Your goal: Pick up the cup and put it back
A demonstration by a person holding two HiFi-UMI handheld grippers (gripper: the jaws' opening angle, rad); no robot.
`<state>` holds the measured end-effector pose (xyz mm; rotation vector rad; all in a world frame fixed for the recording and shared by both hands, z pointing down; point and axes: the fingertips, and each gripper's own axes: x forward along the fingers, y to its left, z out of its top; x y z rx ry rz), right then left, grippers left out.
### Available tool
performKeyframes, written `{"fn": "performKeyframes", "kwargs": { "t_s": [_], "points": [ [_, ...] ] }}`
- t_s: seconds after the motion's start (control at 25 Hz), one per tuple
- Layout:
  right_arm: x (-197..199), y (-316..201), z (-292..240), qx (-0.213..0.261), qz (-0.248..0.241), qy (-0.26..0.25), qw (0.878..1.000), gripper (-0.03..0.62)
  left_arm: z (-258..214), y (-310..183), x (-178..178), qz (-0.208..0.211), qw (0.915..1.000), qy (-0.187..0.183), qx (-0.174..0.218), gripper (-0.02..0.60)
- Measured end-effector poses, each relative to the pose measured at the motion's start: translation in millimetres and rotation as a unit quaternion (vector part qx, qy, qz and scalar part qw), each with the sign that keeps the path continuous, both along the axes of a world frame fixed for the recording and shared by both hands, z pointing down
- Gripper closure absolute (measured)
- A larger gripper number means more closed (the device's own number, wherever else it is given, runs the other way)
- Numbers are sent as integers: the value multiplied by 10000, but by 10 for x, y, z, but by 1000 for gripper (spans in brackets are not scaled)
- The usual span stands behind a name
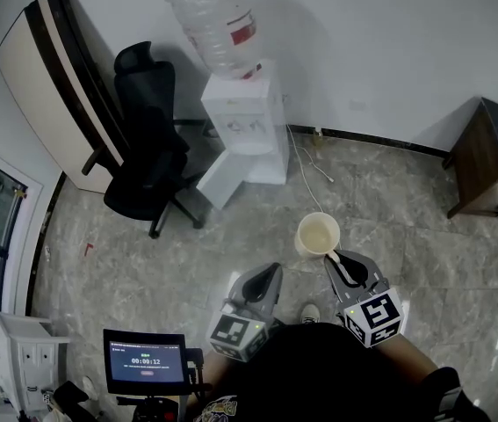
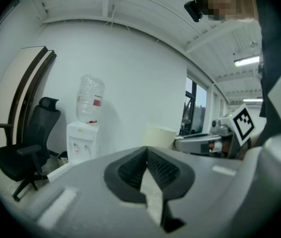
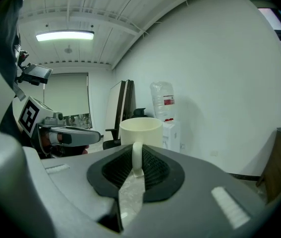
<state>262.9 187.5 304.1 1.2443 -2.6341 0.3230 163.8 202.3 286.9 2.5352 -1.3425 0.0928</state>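
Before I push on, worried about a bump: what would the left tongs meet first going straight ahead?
Nothing close, it seems: the left tongs aim between the water dispenser and the cup in the right tongs, toward the white wall. Depth is unclear.

Open floor [image 1: 380,209] ahead; dispenser [image 1: 247,130] & chair [image 1: 147,161] L, cabinet [image 1: 486,161] R

Quick count here: one cream cup [image 1: 318,235] and two grippers, the left gripper [image 1: 264,280] and the right gripper [image 1: 340,260]. Around the floor I make it one water dispenser [image 1: 247,130] topped by one bottle [image 1: 216,25], one black office chair [image 1: 147,139], one dark wooden cabinet [image 1: 481,161] and one white drawer unit [image 1: 22,359]. Add one lit screen [image 1: 145,362] and one folded panel [image 1: 51,77] leaning against the wall.
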Motion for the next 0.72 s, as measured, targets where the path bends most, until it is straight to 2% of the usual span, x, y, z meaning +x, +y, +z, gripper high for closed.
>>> {"fn": "performKeyframes", "kwargs": {
  "t_s": [0.16,0.4,0.72],
  "points": [
    [150,-113,20,-82,121,-107,9998,543,22,-89,3,-141,9998,-15,-141,577],
    [220,-375,69,-104,290,-171,9994,543,94,-275,34,-53,9996,-120,-234,577],
    [48,-937,4,-12,364,64,9993,544,77,-915,-166,14,9998,138,-136,577]
  ]
}}
